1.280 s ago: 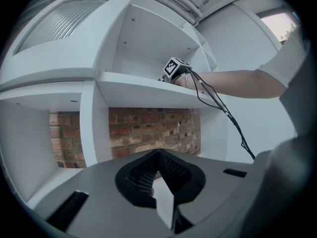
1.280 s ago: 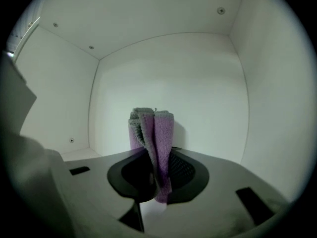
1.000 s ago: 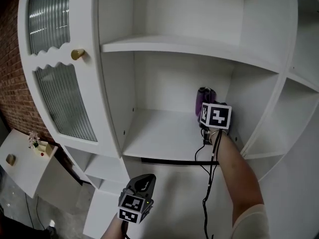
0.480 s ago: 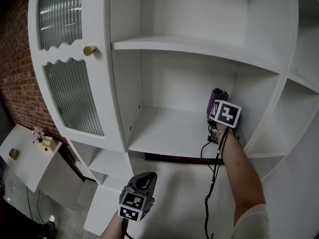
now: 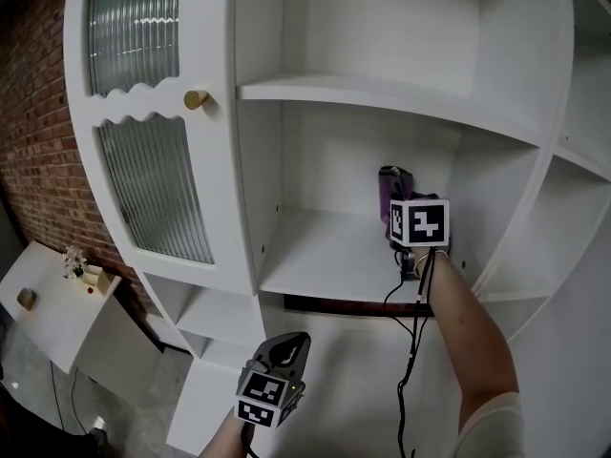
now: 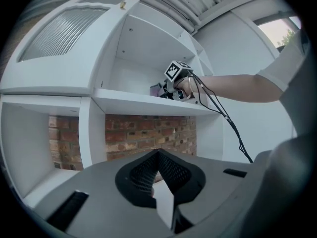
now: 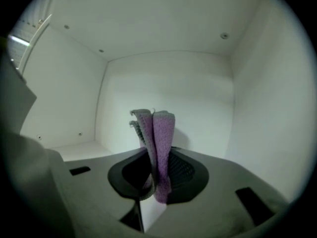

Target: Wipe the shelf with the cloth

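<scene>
The right gripper (image 5: 399, 219) reaches into the middle compartment of a white cabinet (image 5: 496, 55), over the right rear part of the shelf (image 5: 320, 256). Its jaws are clamped on a folded purple cloth (image 5: 390, 191). In the right gripper view the purple cloth (image 7: 159, 138) stands upright out of the right gripper (image 7: 156, 175), in front of the compartment's back wall and near its right-hand corner. Whether the fabric touches the shelf board or the wall cannot be told from any view. A black cable (image 5: 412, 337) hangs from this gripper down along the person's forearm. The left gripper (image 5: 287, 352) hangs low in front of the cabinet, well apart from the shelf and below its level. In its own view the left gripper (image 6: 158, 180) has its jaws together with nothing between them, and it looks up at the shelf (image 6: 143, 102) with the right gripper (image 6: 174, 83) on it. The cabinet door (image 5: 153, 189), with ribbed glass and a brass knob (image 5: 196, 99), stands open to the left. A brick wall (image 5: 33, 132) lies behind it.
</scene>
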